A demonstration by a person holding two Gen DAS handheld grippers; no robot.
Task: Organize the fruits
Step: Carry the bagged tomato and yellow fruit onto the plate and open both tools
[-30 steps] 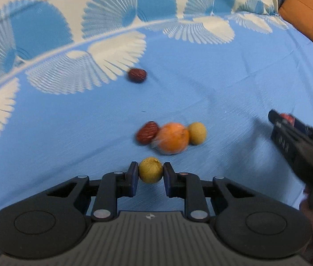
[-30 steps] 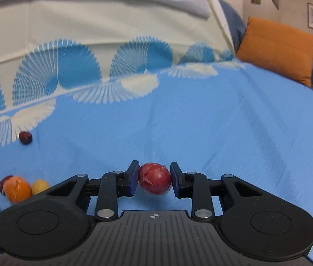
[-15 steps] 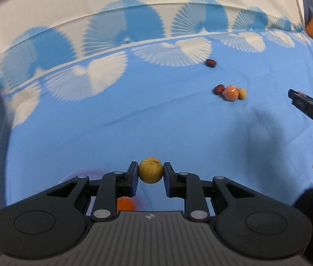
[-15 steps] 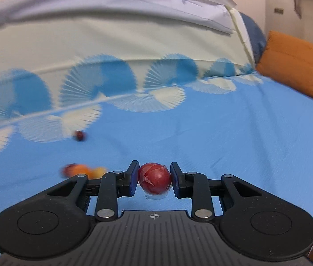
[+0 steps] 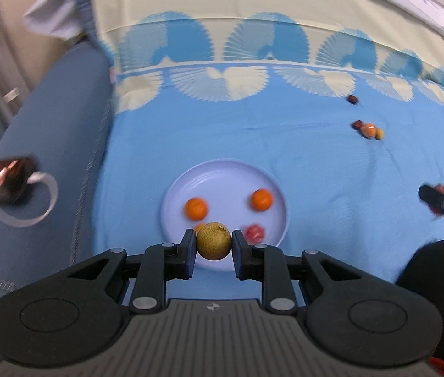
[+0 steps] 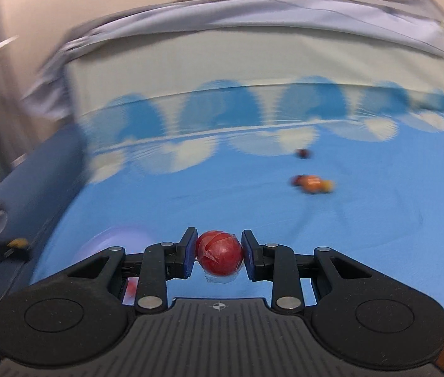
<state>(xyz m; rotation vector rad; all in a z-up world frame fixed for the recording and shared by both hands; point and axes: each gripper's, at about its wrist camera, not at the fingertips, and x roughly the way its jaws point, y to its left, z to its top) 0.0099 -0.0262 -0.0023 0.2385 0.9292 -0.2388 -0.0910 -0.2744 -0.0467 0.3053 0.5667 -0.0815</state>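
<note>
two grippers each carry a fruit above the blue bedspread (image 5: 332, 188). the left gripper (image 5: 214, 246) is clamped on a yellow-green fruit (image 5: 214, 241), over the near rim of the pale plate (image 5: 222, 172), which bears two oranges (image 5: 195, 209) and a red fruit (image 5: 254, 232). the right gripper (image 6: 219, 254) is clamped on a red ball-shaped fruit (image 6: 219, 253) with tape on it, the plate's edge low to its left. a small cluster of fruits (image 5: 369, 129) lies well apart, one dark fruit (image 5: 352, 99) beyond it.
</note>
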